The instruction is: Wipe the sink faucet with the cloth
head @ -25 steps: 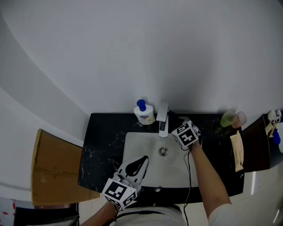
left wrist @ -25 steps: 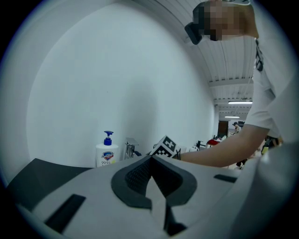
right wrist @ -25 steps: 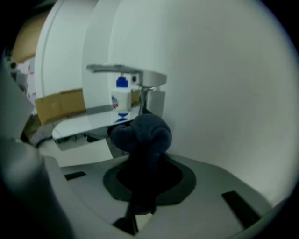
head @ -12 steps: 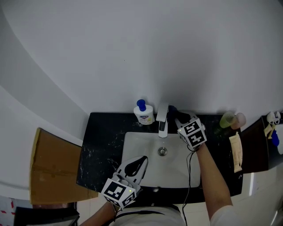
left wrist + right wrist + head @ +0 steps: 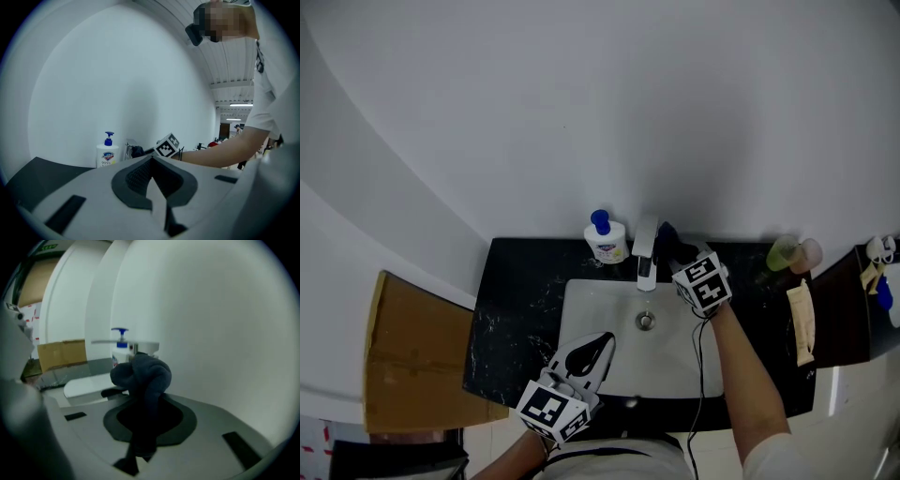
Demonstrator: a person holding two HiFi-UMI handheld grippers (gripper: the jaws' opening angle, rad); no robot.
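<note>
1. The right gripper (image 5: 682, 257) sits just above the middle of the head view, at the back edge of the white sink (image 5: 581, 314). Its marker cube is turned toward the camera.
2. Its jaws are clenched on a dark cloth (image 5: 668, 240). In the right gripper view the cloth bulges out ahead of the tips as a bunched lump, with a strip of it running back between the jaws.
3. The cloth lies just to the right of the faucet (image 5: 645, 249), near the faucet's rear end by the wall (image 5: 609, 112). In the right gripper view the lump covers the lower part of the faucet. Whether the two actually touch cannot be told.
4. The left gripper (image 5: 602, 343) is at the bottom centre of the head view, over the near left part of the sink and well apart from the faucet. Its jaws are closed tip to tip with nothing between them, leaving only the drop-shaped gap behind the tips.
5. A white soap bottle (image 5: 606, 241) with a blue pump stands just left of the faucet on the black surface (image 5: 516, 309).
6. The round drain (image 5: 646, 322) lies in the sink, directly below the faucet's spout in the head view.
7. At the right of the surface, well apart from the faucet, stand a greenish bottle (image 5: 783, 251) and a pinkish bottle (image 5: 809, 251), side by side.
8. A cardboard box (image 5: 412, 356) lies at the lower left of the head view, beside the surface.
9. In the left gripper view the person's arm (image 5: 220, 152) reaches in from the right toward the faucet.
</note>
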